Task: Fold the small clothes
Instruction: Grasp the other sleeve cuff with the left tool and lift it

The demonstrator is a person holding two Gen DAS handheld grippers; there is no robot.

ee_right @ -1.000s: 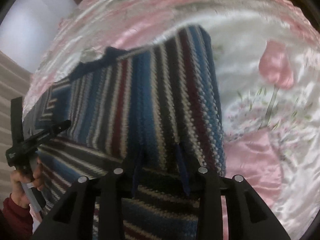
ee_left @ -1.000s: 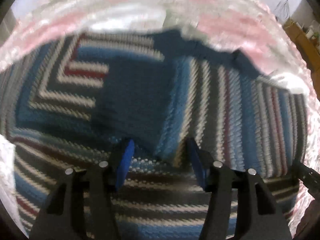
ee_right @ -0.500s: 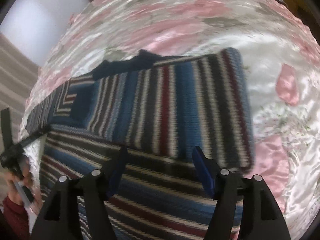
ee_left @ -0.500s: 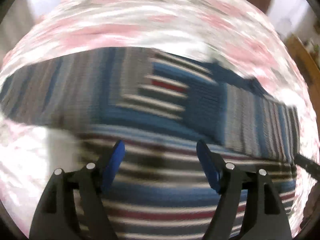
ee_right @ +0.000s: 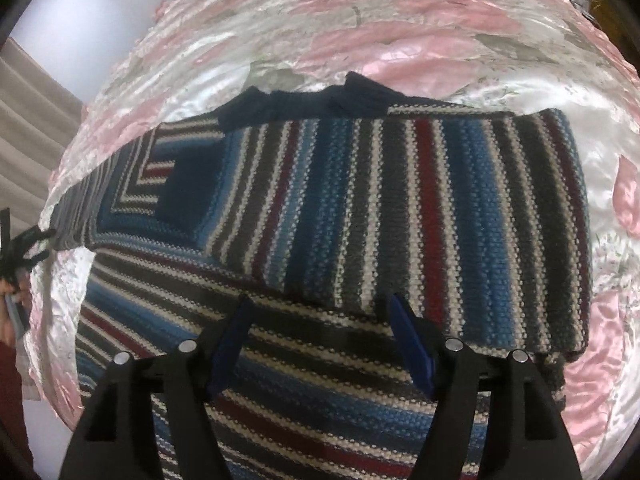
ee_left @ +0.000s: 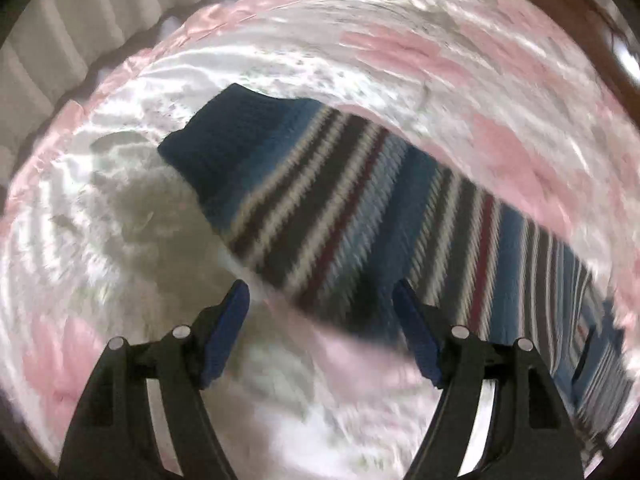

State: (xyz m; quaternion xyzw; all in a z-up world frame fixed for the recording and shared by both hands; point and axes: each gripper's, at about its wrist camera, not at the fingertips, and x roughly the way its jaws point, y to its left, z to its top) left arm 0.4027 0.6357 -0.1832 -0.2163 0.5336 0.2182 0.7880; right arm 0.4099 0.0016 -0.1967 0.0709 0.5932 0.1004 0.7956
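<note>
On the bed, over a shiny pink-and-white floral bedspread (ee_right: 460, 32), lies a knitted striped sweater (ee_right: 400, 216) in blue, grey, cream and dark red. In the right wrist view its body spreads across the middle of the bed, with one side folded over so that its stripes run up and down above the crosswise stripes of the layer beneath. A dark blue collar (ee_right: 304, 100) sits at the far edge of the sweater, touching the bedspread.

The right claw (ee_right: 320, 340) hovers over the near part of the sweater, its blue-padded fingers (ee_right: 412, 344) spread wide apart and gripping nothing. At the far left edge of this view, a hand (ee_right: 14, 292) with a dark red sleeve holds the other tool beside the stretched-out sleeve of the sweater.

In the left wrist view, which is blurred, that sleeve (ee_left: 360, 216) runs slantwise across the bedspread, ending in a plain dark blue cuff (ee_left: 236, 140) at the upper left. The left claw (ee_left: 320, 332) is released too, its fingers (ee_left: 228, 332) wide apart, with the near edge of the sleeve lying between and just beyond the tips. Whether the tips touch the knit cannot be told. Pale pleated curtains (ee_left: 80, 36) show beyond the bed.
</note>
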